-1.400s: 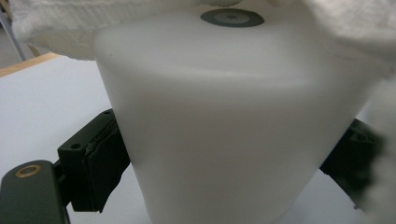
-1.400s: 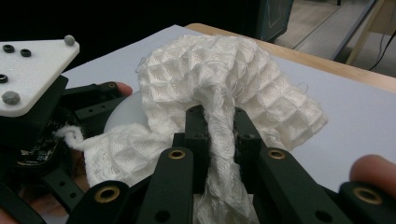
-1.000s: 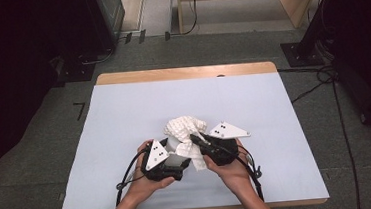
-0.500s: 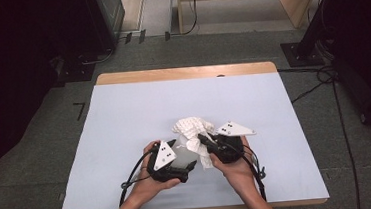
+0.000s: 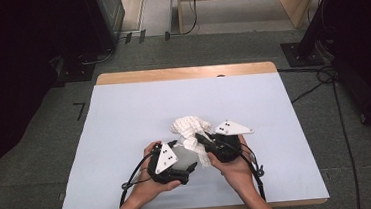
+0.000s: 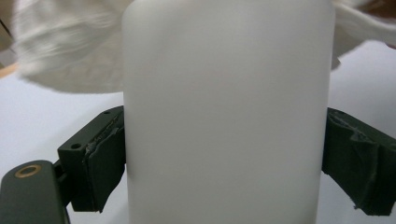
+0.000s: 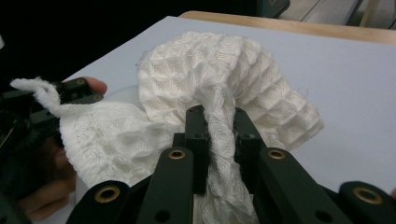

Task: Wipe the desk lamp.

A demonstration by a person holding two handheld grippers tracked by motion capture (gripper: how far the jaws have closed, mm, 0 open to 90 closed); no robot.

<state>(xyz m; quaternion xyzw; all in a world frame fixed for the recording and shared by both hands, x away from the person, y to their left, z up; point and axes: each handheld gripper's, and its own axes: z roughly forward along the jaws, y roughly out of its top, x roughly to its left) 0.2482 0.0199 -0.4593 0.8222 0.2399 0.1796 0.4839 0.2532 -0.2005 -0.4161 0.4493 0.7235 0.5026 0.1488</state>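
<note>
A white plastic bottle (image 6: 229,93) lies on its side just above the table, and my left gripper (image 6: 229,158) is shut on its body, one pad (image 6: 105,156) pressing each flank. In the high view the left gripper (image 5: 185,163) holds the bottle (image 5: 188,155) near the table's front. My right gripper (image 7: 220,126) is shut on a bunched fold of a white waffle-weave cloth (image 7: 224,65). That cloth (image 5: 190,126) drapes over the bottle's far end, with the right gripper (image 5: 200,138) just right of it.
The table (image 5: 124,114) carries a pale blue sheet, with a wooden edge (image 5: 186,73) at the back. Cables trail from both grippers toward the front edge. Dark equipment and floor cables (image 5: 321,73) surround the table.
Both hands and the cloth have shifted slightly to the right. Both grips are unchanged.
</note>
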